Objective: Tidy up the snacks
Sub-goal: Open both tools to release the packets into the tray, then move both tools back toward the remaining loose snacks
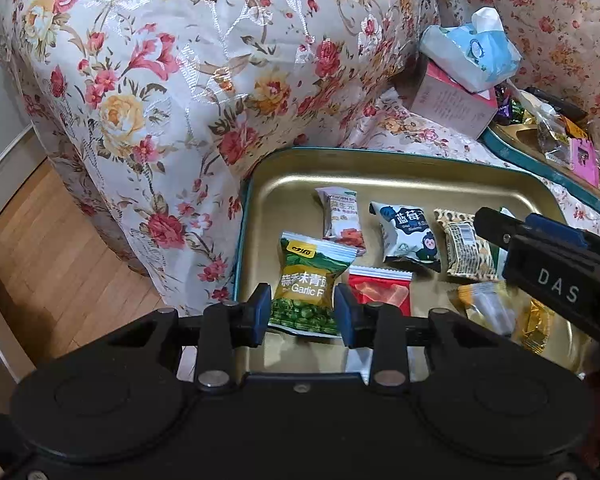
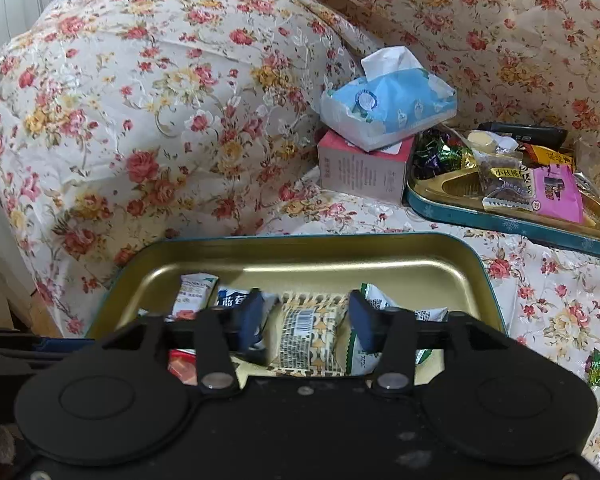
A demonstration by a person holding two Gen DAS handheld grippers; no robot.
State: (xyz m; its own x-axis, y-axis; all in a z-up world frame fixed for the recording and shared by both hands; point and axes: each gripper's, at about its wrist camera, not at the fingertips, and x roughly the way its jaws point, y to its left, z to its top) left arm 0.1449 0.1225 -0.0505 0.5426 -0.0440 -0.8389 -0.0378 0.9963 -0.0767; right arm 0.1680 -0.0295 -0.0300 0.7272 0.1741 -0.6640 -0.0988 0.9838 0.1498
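Snacks sit in the gold tray [image 1: 268, 184] on the floral sofa [image 1: 140, 80]: hawthorn packet [image 1: 340, 216], blueberry pouch [image 1: 408, 236], patterned packet [image 2: 312, 336], red packet [image 1: 380, 292]. Left gripper [image 1: 301, 308] has its jaws clamped on the green garlic-pea packet [image 1: 312, 280]. Right gripper [image 2: 306, 320] hovers low, jaws apart, either side of the patterned packet.

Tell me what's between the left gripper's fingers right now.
The green garlic pea packet sits between the left gripper fingers, seen in the left wrist view.
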